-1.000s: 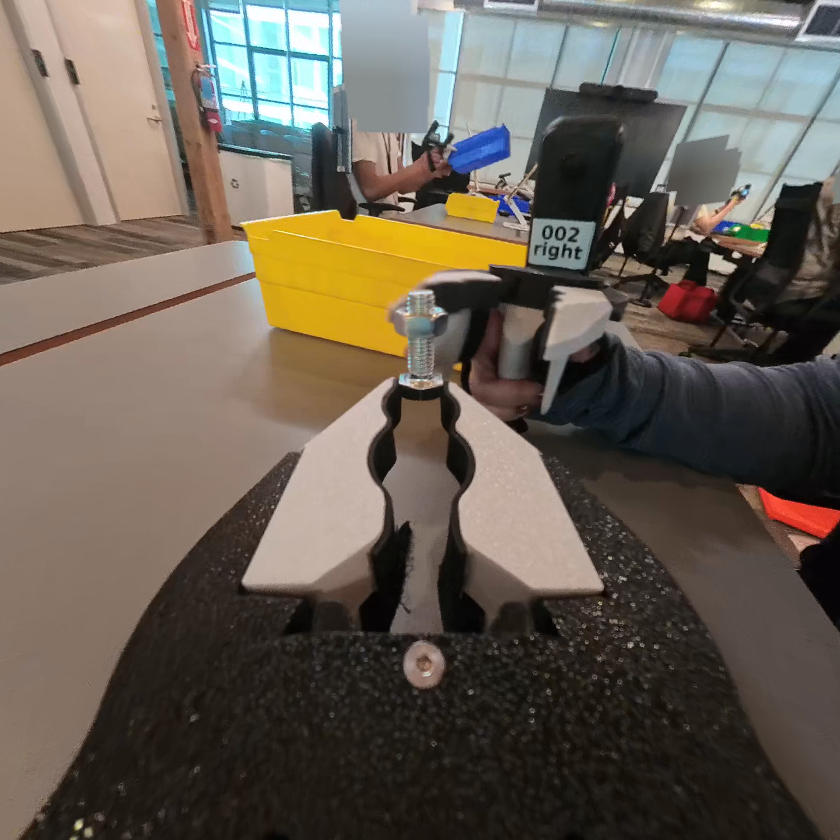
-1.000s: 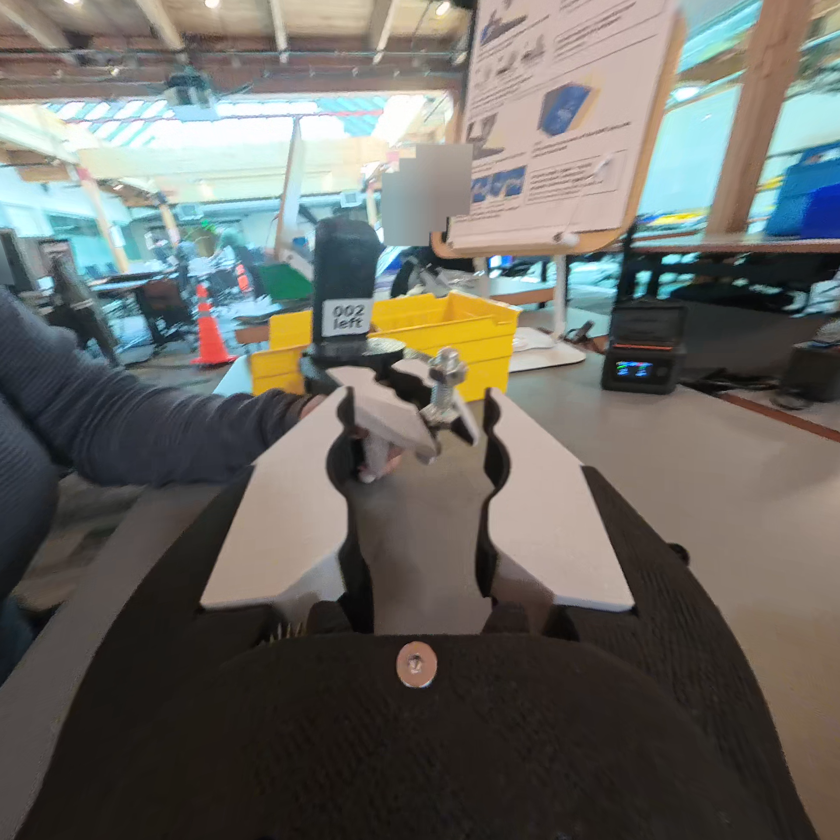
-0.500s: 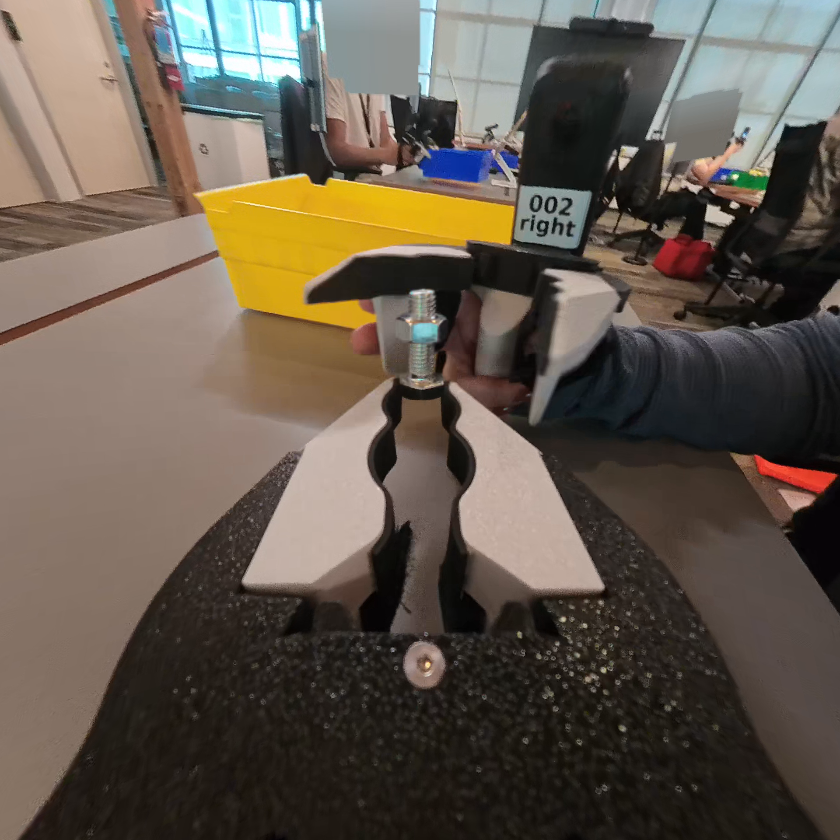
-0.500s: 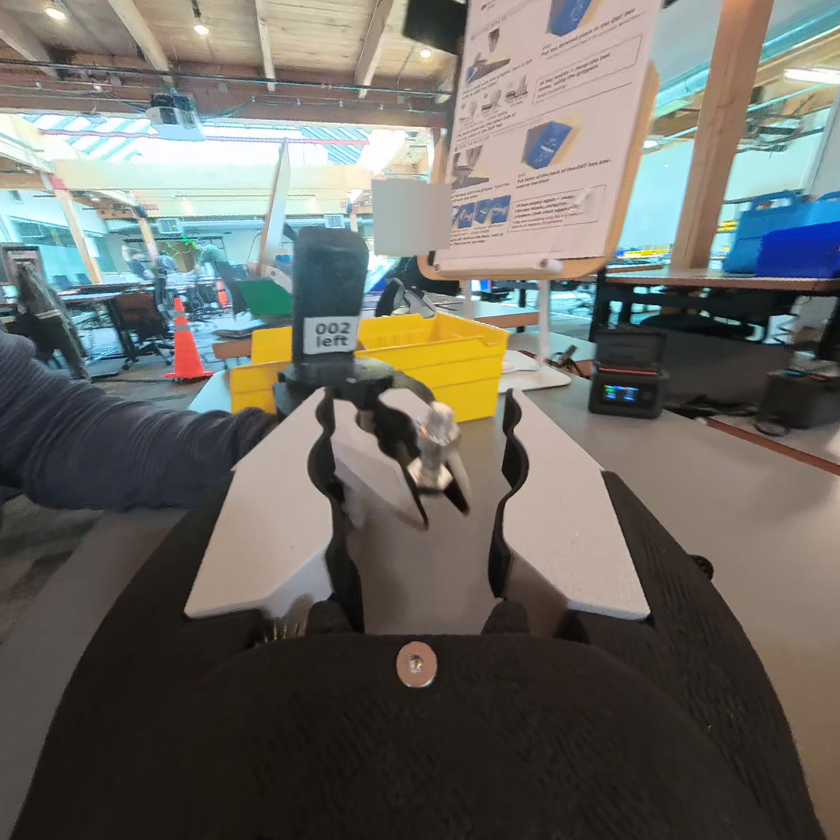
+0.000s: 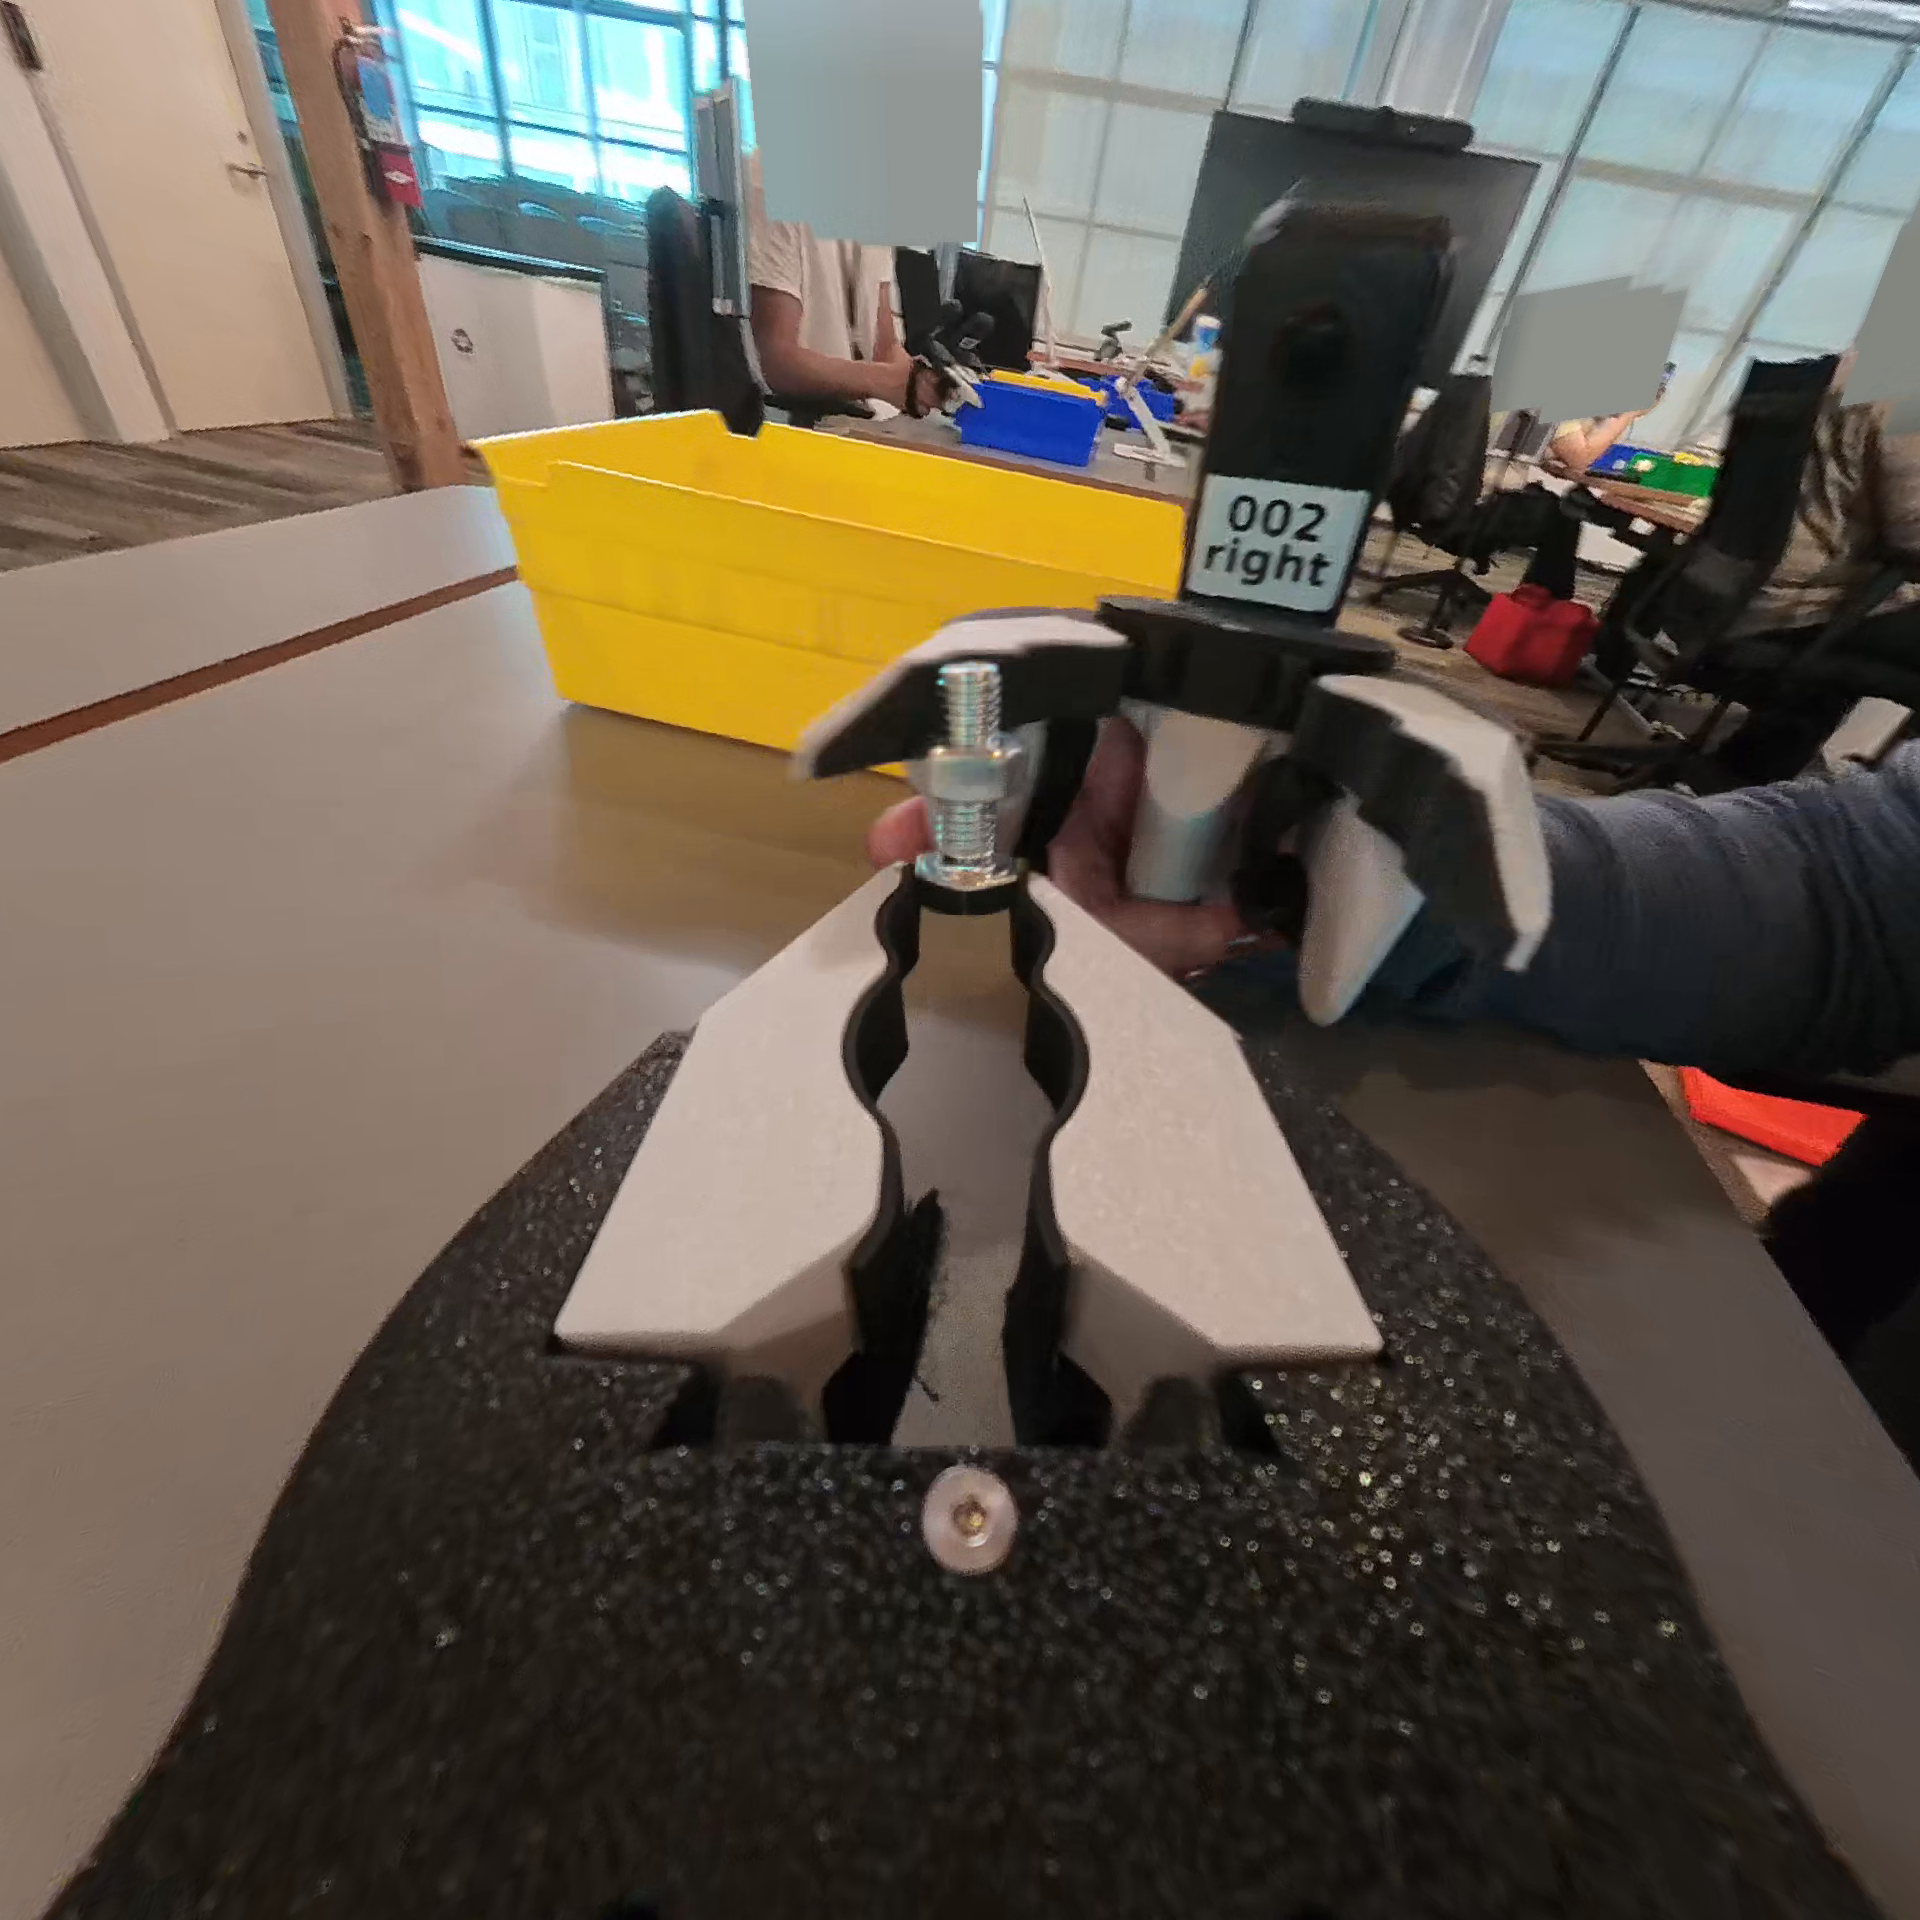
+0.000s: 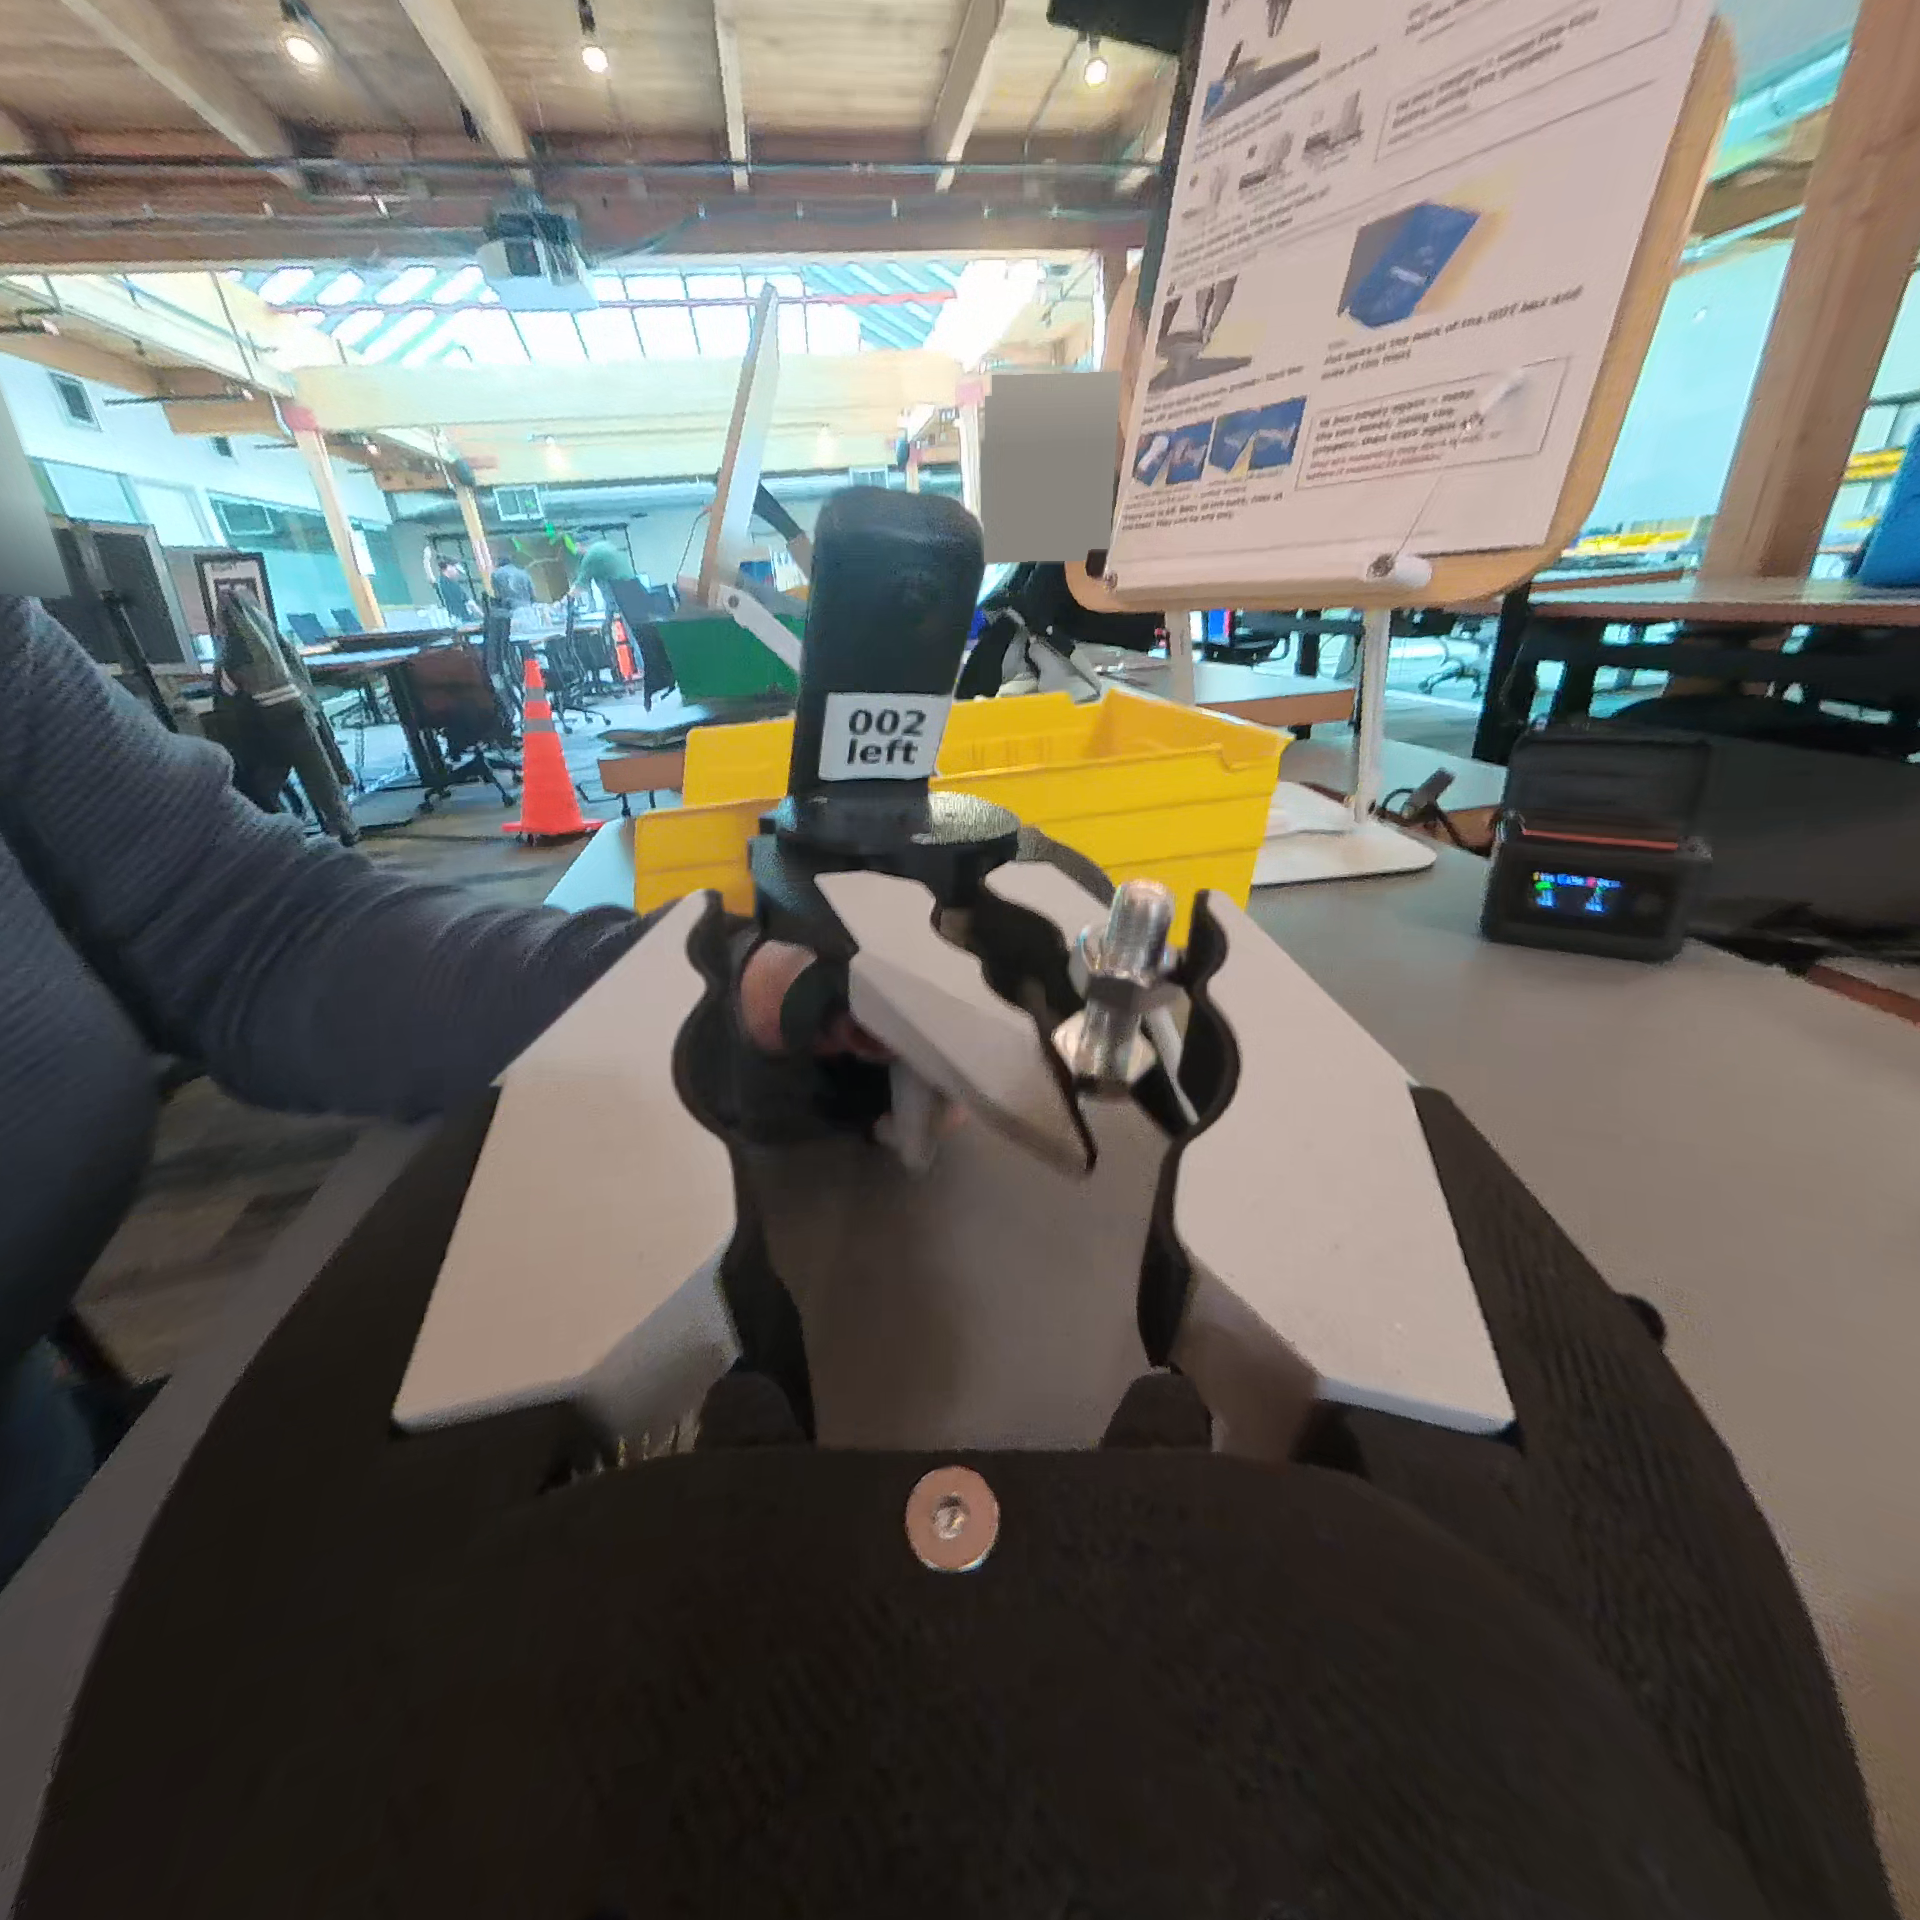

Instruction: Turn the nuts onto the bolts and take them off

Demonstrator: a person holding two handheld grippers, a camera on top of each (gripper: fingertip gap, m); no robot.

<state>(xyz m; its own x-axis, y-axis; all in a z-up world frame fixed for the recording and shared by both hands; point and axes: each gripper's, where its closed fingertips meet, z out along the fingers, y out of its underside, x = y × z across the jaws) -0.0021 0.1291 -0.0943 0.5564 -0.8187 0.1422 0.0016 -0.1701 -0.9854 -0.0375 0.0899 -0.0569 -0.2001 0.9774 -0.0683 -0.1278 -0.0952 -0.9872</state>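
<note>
Bolt (image 5: 966,790) standing upright, threaded end up, its head pinched between the tips of the left gripper (image 5: 966,894), whose two grey fingers are drawn nearly together on it. A hex nut (image 5: 971,771) sits partway down the bolt's thread, with bare thread showing above and below it. The bolt is held in the air above a grey table (image 5: 312,935).

The right gripper (image 6: 951,925) faces the left one from the opposite side. Its fingers are spread wide and hold nothing. In the right wrist view the bolt (image 6: 1117,987) and its nut (image 6: 1122,961) appear tilted, just inside the right-hand finger (image 6: 1299,1122) near its tip; whether that finger touches the nut cannot be told. In the left wrist view one finger of the right gripper (image 5: 1164,748) lies just behind the top of the bolt, while the other points down and away. A hand (image 5: 1122,862) in a dark blue sleeve grips the right gripper's handle.

A yellow bin (image 5: 831,582) stands on the table behind both grippers.
</note>
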